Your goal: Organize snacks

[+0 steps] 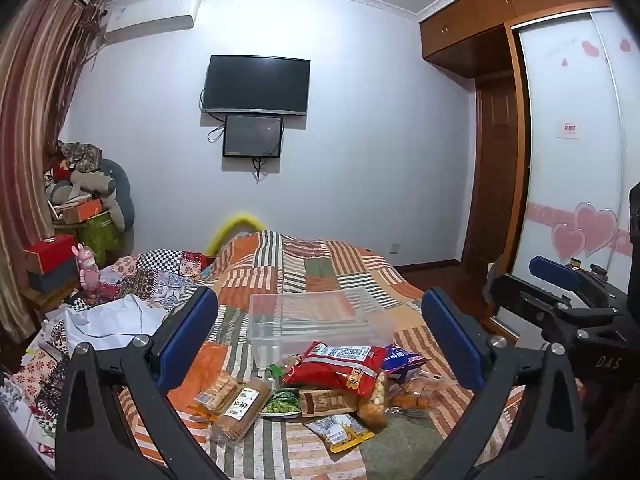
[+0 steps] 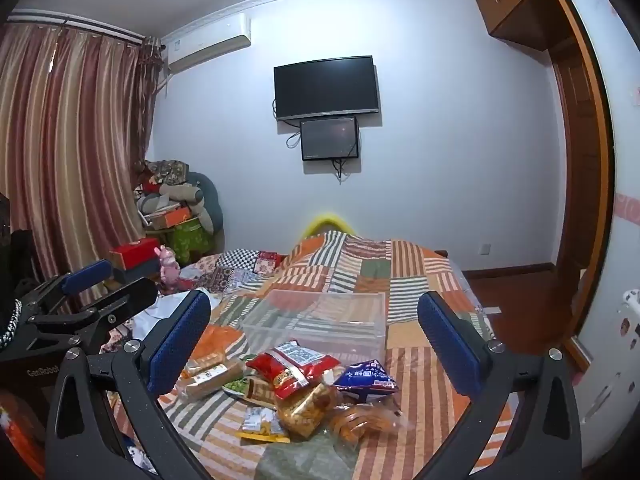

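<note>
Both the left gripper [image 1: 316, 344] and right gripper [image 2: 314, 340] hover apart and empty over the bed [image 1: 320, 264]. The snacks [image 1: 320, 388] lie heaped just ahead, before the clear bin [image 1: 320, 316], about equally near both.

Not much legible here tbh. The black right gripper body [image 1: 600, 364], at 4 o'clock in the left wrist view, has "DAS" on it. The black left gripper body [image 2: 40, 372], at 8 o'clock in the right wrist view, reads "GenRobot", cut off. Snack packet print is too blurry.
</note>
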`<state>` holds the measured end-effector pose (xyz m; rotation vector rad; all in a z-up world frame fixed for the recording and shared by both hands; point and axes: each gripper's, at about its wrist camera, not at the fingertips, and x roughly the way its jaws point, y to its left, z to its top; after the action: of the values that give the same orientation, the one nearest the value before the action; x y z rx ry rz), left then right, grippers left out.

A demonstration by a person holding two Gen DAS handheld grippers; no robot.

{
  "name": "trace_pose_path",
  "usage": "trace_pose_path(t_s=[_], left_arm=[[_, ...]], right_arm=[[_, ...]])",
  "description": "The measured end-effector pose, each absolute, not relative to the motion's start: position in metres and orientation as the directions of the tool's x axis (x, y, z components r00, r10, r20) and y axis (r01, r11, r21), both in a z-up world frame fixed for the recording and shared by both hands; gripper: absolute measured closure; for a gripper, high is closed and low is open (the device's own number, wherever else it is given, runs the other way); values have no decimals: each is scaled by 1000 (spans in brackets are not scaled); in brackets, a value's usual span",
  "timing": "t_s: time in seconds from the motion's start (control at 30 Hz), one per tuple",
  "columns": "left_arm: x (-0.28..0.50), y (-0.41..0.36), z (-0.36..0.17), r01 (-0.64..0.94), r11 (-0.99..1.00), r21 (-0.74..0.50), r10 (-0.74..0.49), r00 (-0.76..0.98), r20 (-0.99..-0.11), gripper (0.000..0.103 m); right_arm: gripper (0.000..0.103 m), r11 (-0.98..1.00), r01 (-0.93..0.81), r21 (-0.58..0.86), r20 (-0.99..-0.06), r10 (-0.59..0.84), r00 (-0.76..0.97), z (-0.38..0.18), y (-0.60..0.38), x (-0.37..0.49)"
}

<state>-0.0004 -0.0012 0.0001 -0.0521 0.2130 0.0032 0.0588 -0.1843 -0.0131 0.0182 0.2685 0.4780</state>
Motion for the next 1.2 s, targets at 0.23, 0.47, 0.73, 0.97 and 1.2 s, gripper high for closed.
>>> trace_pose_path(t_s=[0.23, 0.47, 0.73, 0.97, 1.2], left_arm=[[1, 3, 0, -18, 996, -89, -2, 975, -222, 0], [7, 8, -6, 0, 996, -89, -20, 975, -222, 0], [3, 1, -3, 6, 997, -82, -24, 975, -220, 0], [0, 1, 0, 10, 996, -83, -28, 976, -216, 0], [-3, 0, 3, 12, 997, -81, -28, 978, -207, 0]], right_arm=[[0, 891, -449, 66, -248, 450, 858, -6, -180, 53], [0, 884, -459, 93, -246, 467, 849, -11, -186, 58], [0, 882, -460, 99, -249, 470, 847, -11, -186, 58], [0, 880, -463, 104, -243, 474, 846, -14, -186, 59], [0, 879, -465, 105, -242, 476, 846, -15, -187, 58]])
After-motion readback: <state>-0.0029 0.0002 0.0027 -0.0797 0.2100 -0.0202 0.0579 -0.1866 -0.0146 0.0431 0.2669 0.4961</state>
